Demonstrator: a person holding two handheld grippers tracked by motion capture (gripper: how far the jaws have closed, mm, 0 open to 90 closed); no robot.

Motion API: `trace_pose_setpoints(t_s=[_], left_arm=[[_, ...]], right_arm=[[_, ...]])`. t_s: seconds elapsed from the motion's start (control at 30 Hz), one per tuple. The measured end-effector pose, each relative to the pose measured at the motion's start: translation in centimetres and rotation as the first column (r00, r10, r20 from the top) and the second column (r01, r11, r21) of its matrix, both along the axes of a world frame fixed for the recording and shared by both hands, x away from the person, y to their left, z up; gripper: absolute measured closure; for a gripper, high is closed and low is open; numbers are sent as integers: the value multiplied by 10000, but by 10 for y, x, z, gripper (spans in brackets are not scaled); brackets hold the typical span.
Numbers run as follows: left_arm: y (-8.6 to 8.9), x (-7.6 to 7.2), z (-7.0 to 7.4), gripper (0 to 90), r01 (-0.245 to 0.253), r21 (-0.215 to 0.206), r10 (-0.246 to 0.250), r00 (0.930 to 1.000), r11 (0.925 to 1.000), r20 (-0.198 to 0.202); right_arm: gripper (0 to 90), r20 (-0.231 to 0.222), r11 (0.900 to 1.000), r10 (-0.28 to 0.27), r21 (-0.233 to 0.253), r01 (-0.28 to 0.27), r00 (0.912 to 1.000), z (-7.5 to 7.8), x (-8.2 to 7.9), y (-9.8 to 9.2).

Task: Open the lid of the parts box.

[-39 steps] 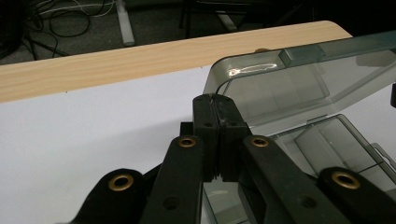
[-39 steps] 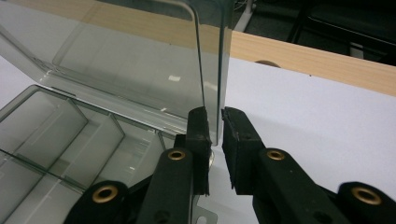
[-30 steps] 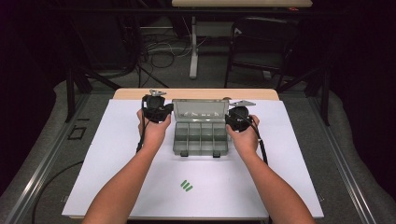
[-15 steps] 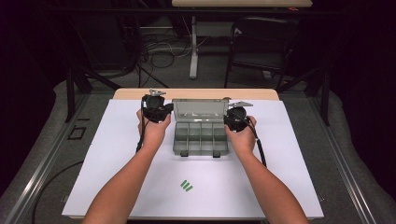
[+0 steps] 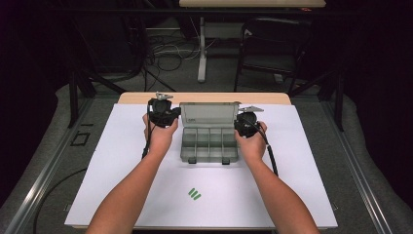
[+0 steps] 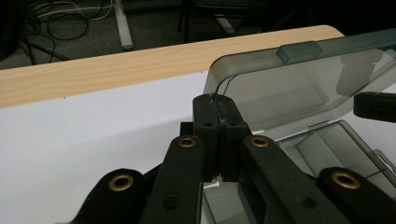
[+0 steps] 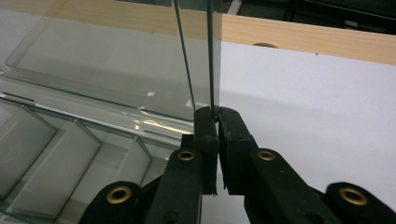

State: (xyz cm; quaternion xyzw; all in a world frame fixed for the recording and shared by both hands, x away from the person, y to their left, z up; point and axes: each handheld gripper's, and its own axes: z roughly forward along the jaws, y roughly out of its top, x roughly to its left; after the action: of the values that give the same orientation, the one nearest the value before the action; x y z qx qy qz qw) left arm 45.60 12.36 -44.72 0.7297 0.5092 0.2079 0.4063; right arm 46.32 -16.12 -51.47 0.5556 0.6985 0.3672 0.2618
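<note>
A smoky clear compartment box (image 5: 209,146) lies on the white sheet with its lid (image 5: 209,115) raised toward the far side. My left gripper (image 5: 176,115) is shut on the lid's left edge, and my right gripper (image 5: 238,123) is shut on its right edge. In the left gripper view the closed gripper (image 6: 217,101) pinches the lid (image 6: 299,88) at its rounded corner, with the empty compartments (image 6: 336,149) below. In the right gripper view the gripper (image 7: 214,115) clamps the thin lid (image 7: 116,65) edge, and empty compartments (image 7: 60,158) lie to the left.
Green marks (image 5: 194,194) sit on the white sheet (image 5: 122,161) near the person's side. A wooden table edge (image 5: 204,98) runs behind the box. Beyond it are a chair (image 5: 272,48), a table leg (image 5: 201,53) and floor cables (image 5: 165,46).
</note>
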Motion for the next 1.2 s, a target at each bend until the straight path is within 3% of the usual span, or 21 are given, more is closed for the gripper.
trace_pose_setpoints(t_s=[0.27, 0.53, 0.8, 1.2], left_arm=[[0, 2, 0, 889, -36, -120, 36, 10000, 9999, 10], [1, 1, -1, 858, 108, -60, -108, 9999, 9999, -30], [5, -4, -5, 820, 197, -164, -202, 9994, 9997, -284], [8, -12, -20, 798, 423, 13, -419, 9935, 9991, -1057]], right_arm=[[871, -198, 10000, -53, 5, 53, 9998, 1, 0, 0], [874, -31, 9998, -143, 119, 143, 9999, 0, 2, 0], [874, -31, 9997, -236, 117, 236, 9997, -1, 3, 1], [875, -71, 9992, -277, 285, 279, 9996, -1, 5, 0]])
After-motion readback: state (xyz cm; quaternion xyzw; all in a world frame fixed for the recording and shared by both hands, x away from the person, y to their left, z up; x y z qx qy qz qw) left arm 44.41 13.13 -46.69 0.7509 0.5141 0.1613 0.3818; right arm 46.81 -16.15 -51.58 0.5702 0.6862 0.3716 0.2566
